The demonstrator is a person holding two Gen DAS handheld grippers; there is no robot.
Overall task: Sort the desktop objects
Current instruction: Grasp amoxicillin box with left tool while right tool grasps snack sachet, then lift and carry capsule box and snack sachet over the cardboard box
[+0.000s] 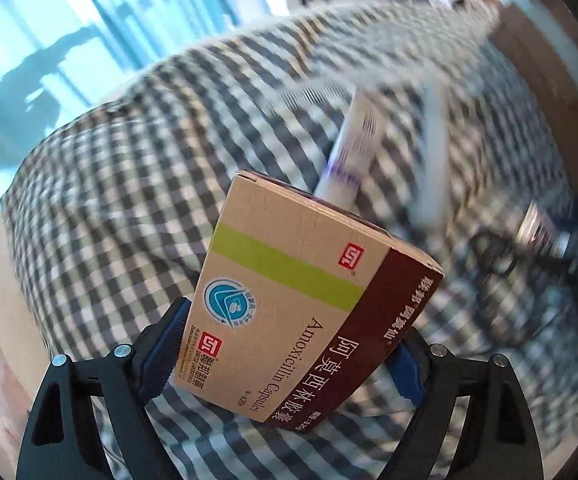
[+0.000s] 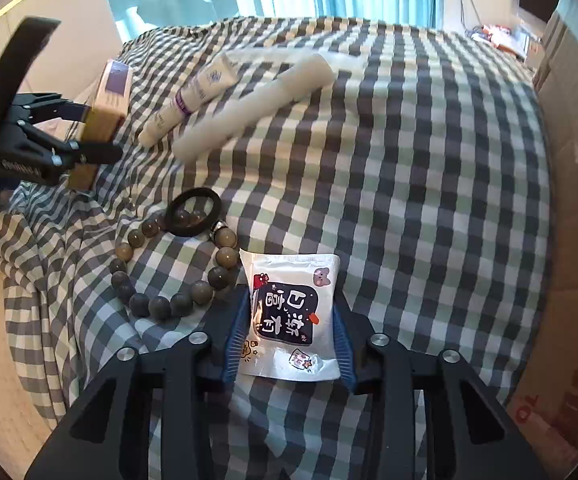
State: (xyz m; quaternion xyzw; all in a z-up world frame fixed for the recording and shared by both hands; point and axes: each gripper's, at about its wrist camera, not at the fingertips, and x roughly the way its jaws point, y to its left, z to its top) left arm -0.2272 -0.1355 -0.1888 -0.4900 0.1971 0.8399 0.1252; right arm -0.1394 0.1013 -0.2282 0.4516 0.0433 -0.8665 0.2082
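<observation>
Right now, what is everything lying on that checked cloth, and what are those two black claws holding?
Medicine box: one, tan with green band and maroon end, between the left gripper's pads.
Snack packet: one, white with dark label, between the right gripper's pads.
Bead bracelet: one, grey-brown, left of the packet.
Hair tie: one, black, lying over the bracelet's far beads.
Tube: one, white with purple print, far left.
White holder: one, beside the tube.
Checked cloth: one, grey, white and green.
Left gripper: black, blue pads.
Right gripper: black, blue pads.

Two tubes (image 2: 187, 94) (one box (image 2: 107, 96))
</observation>
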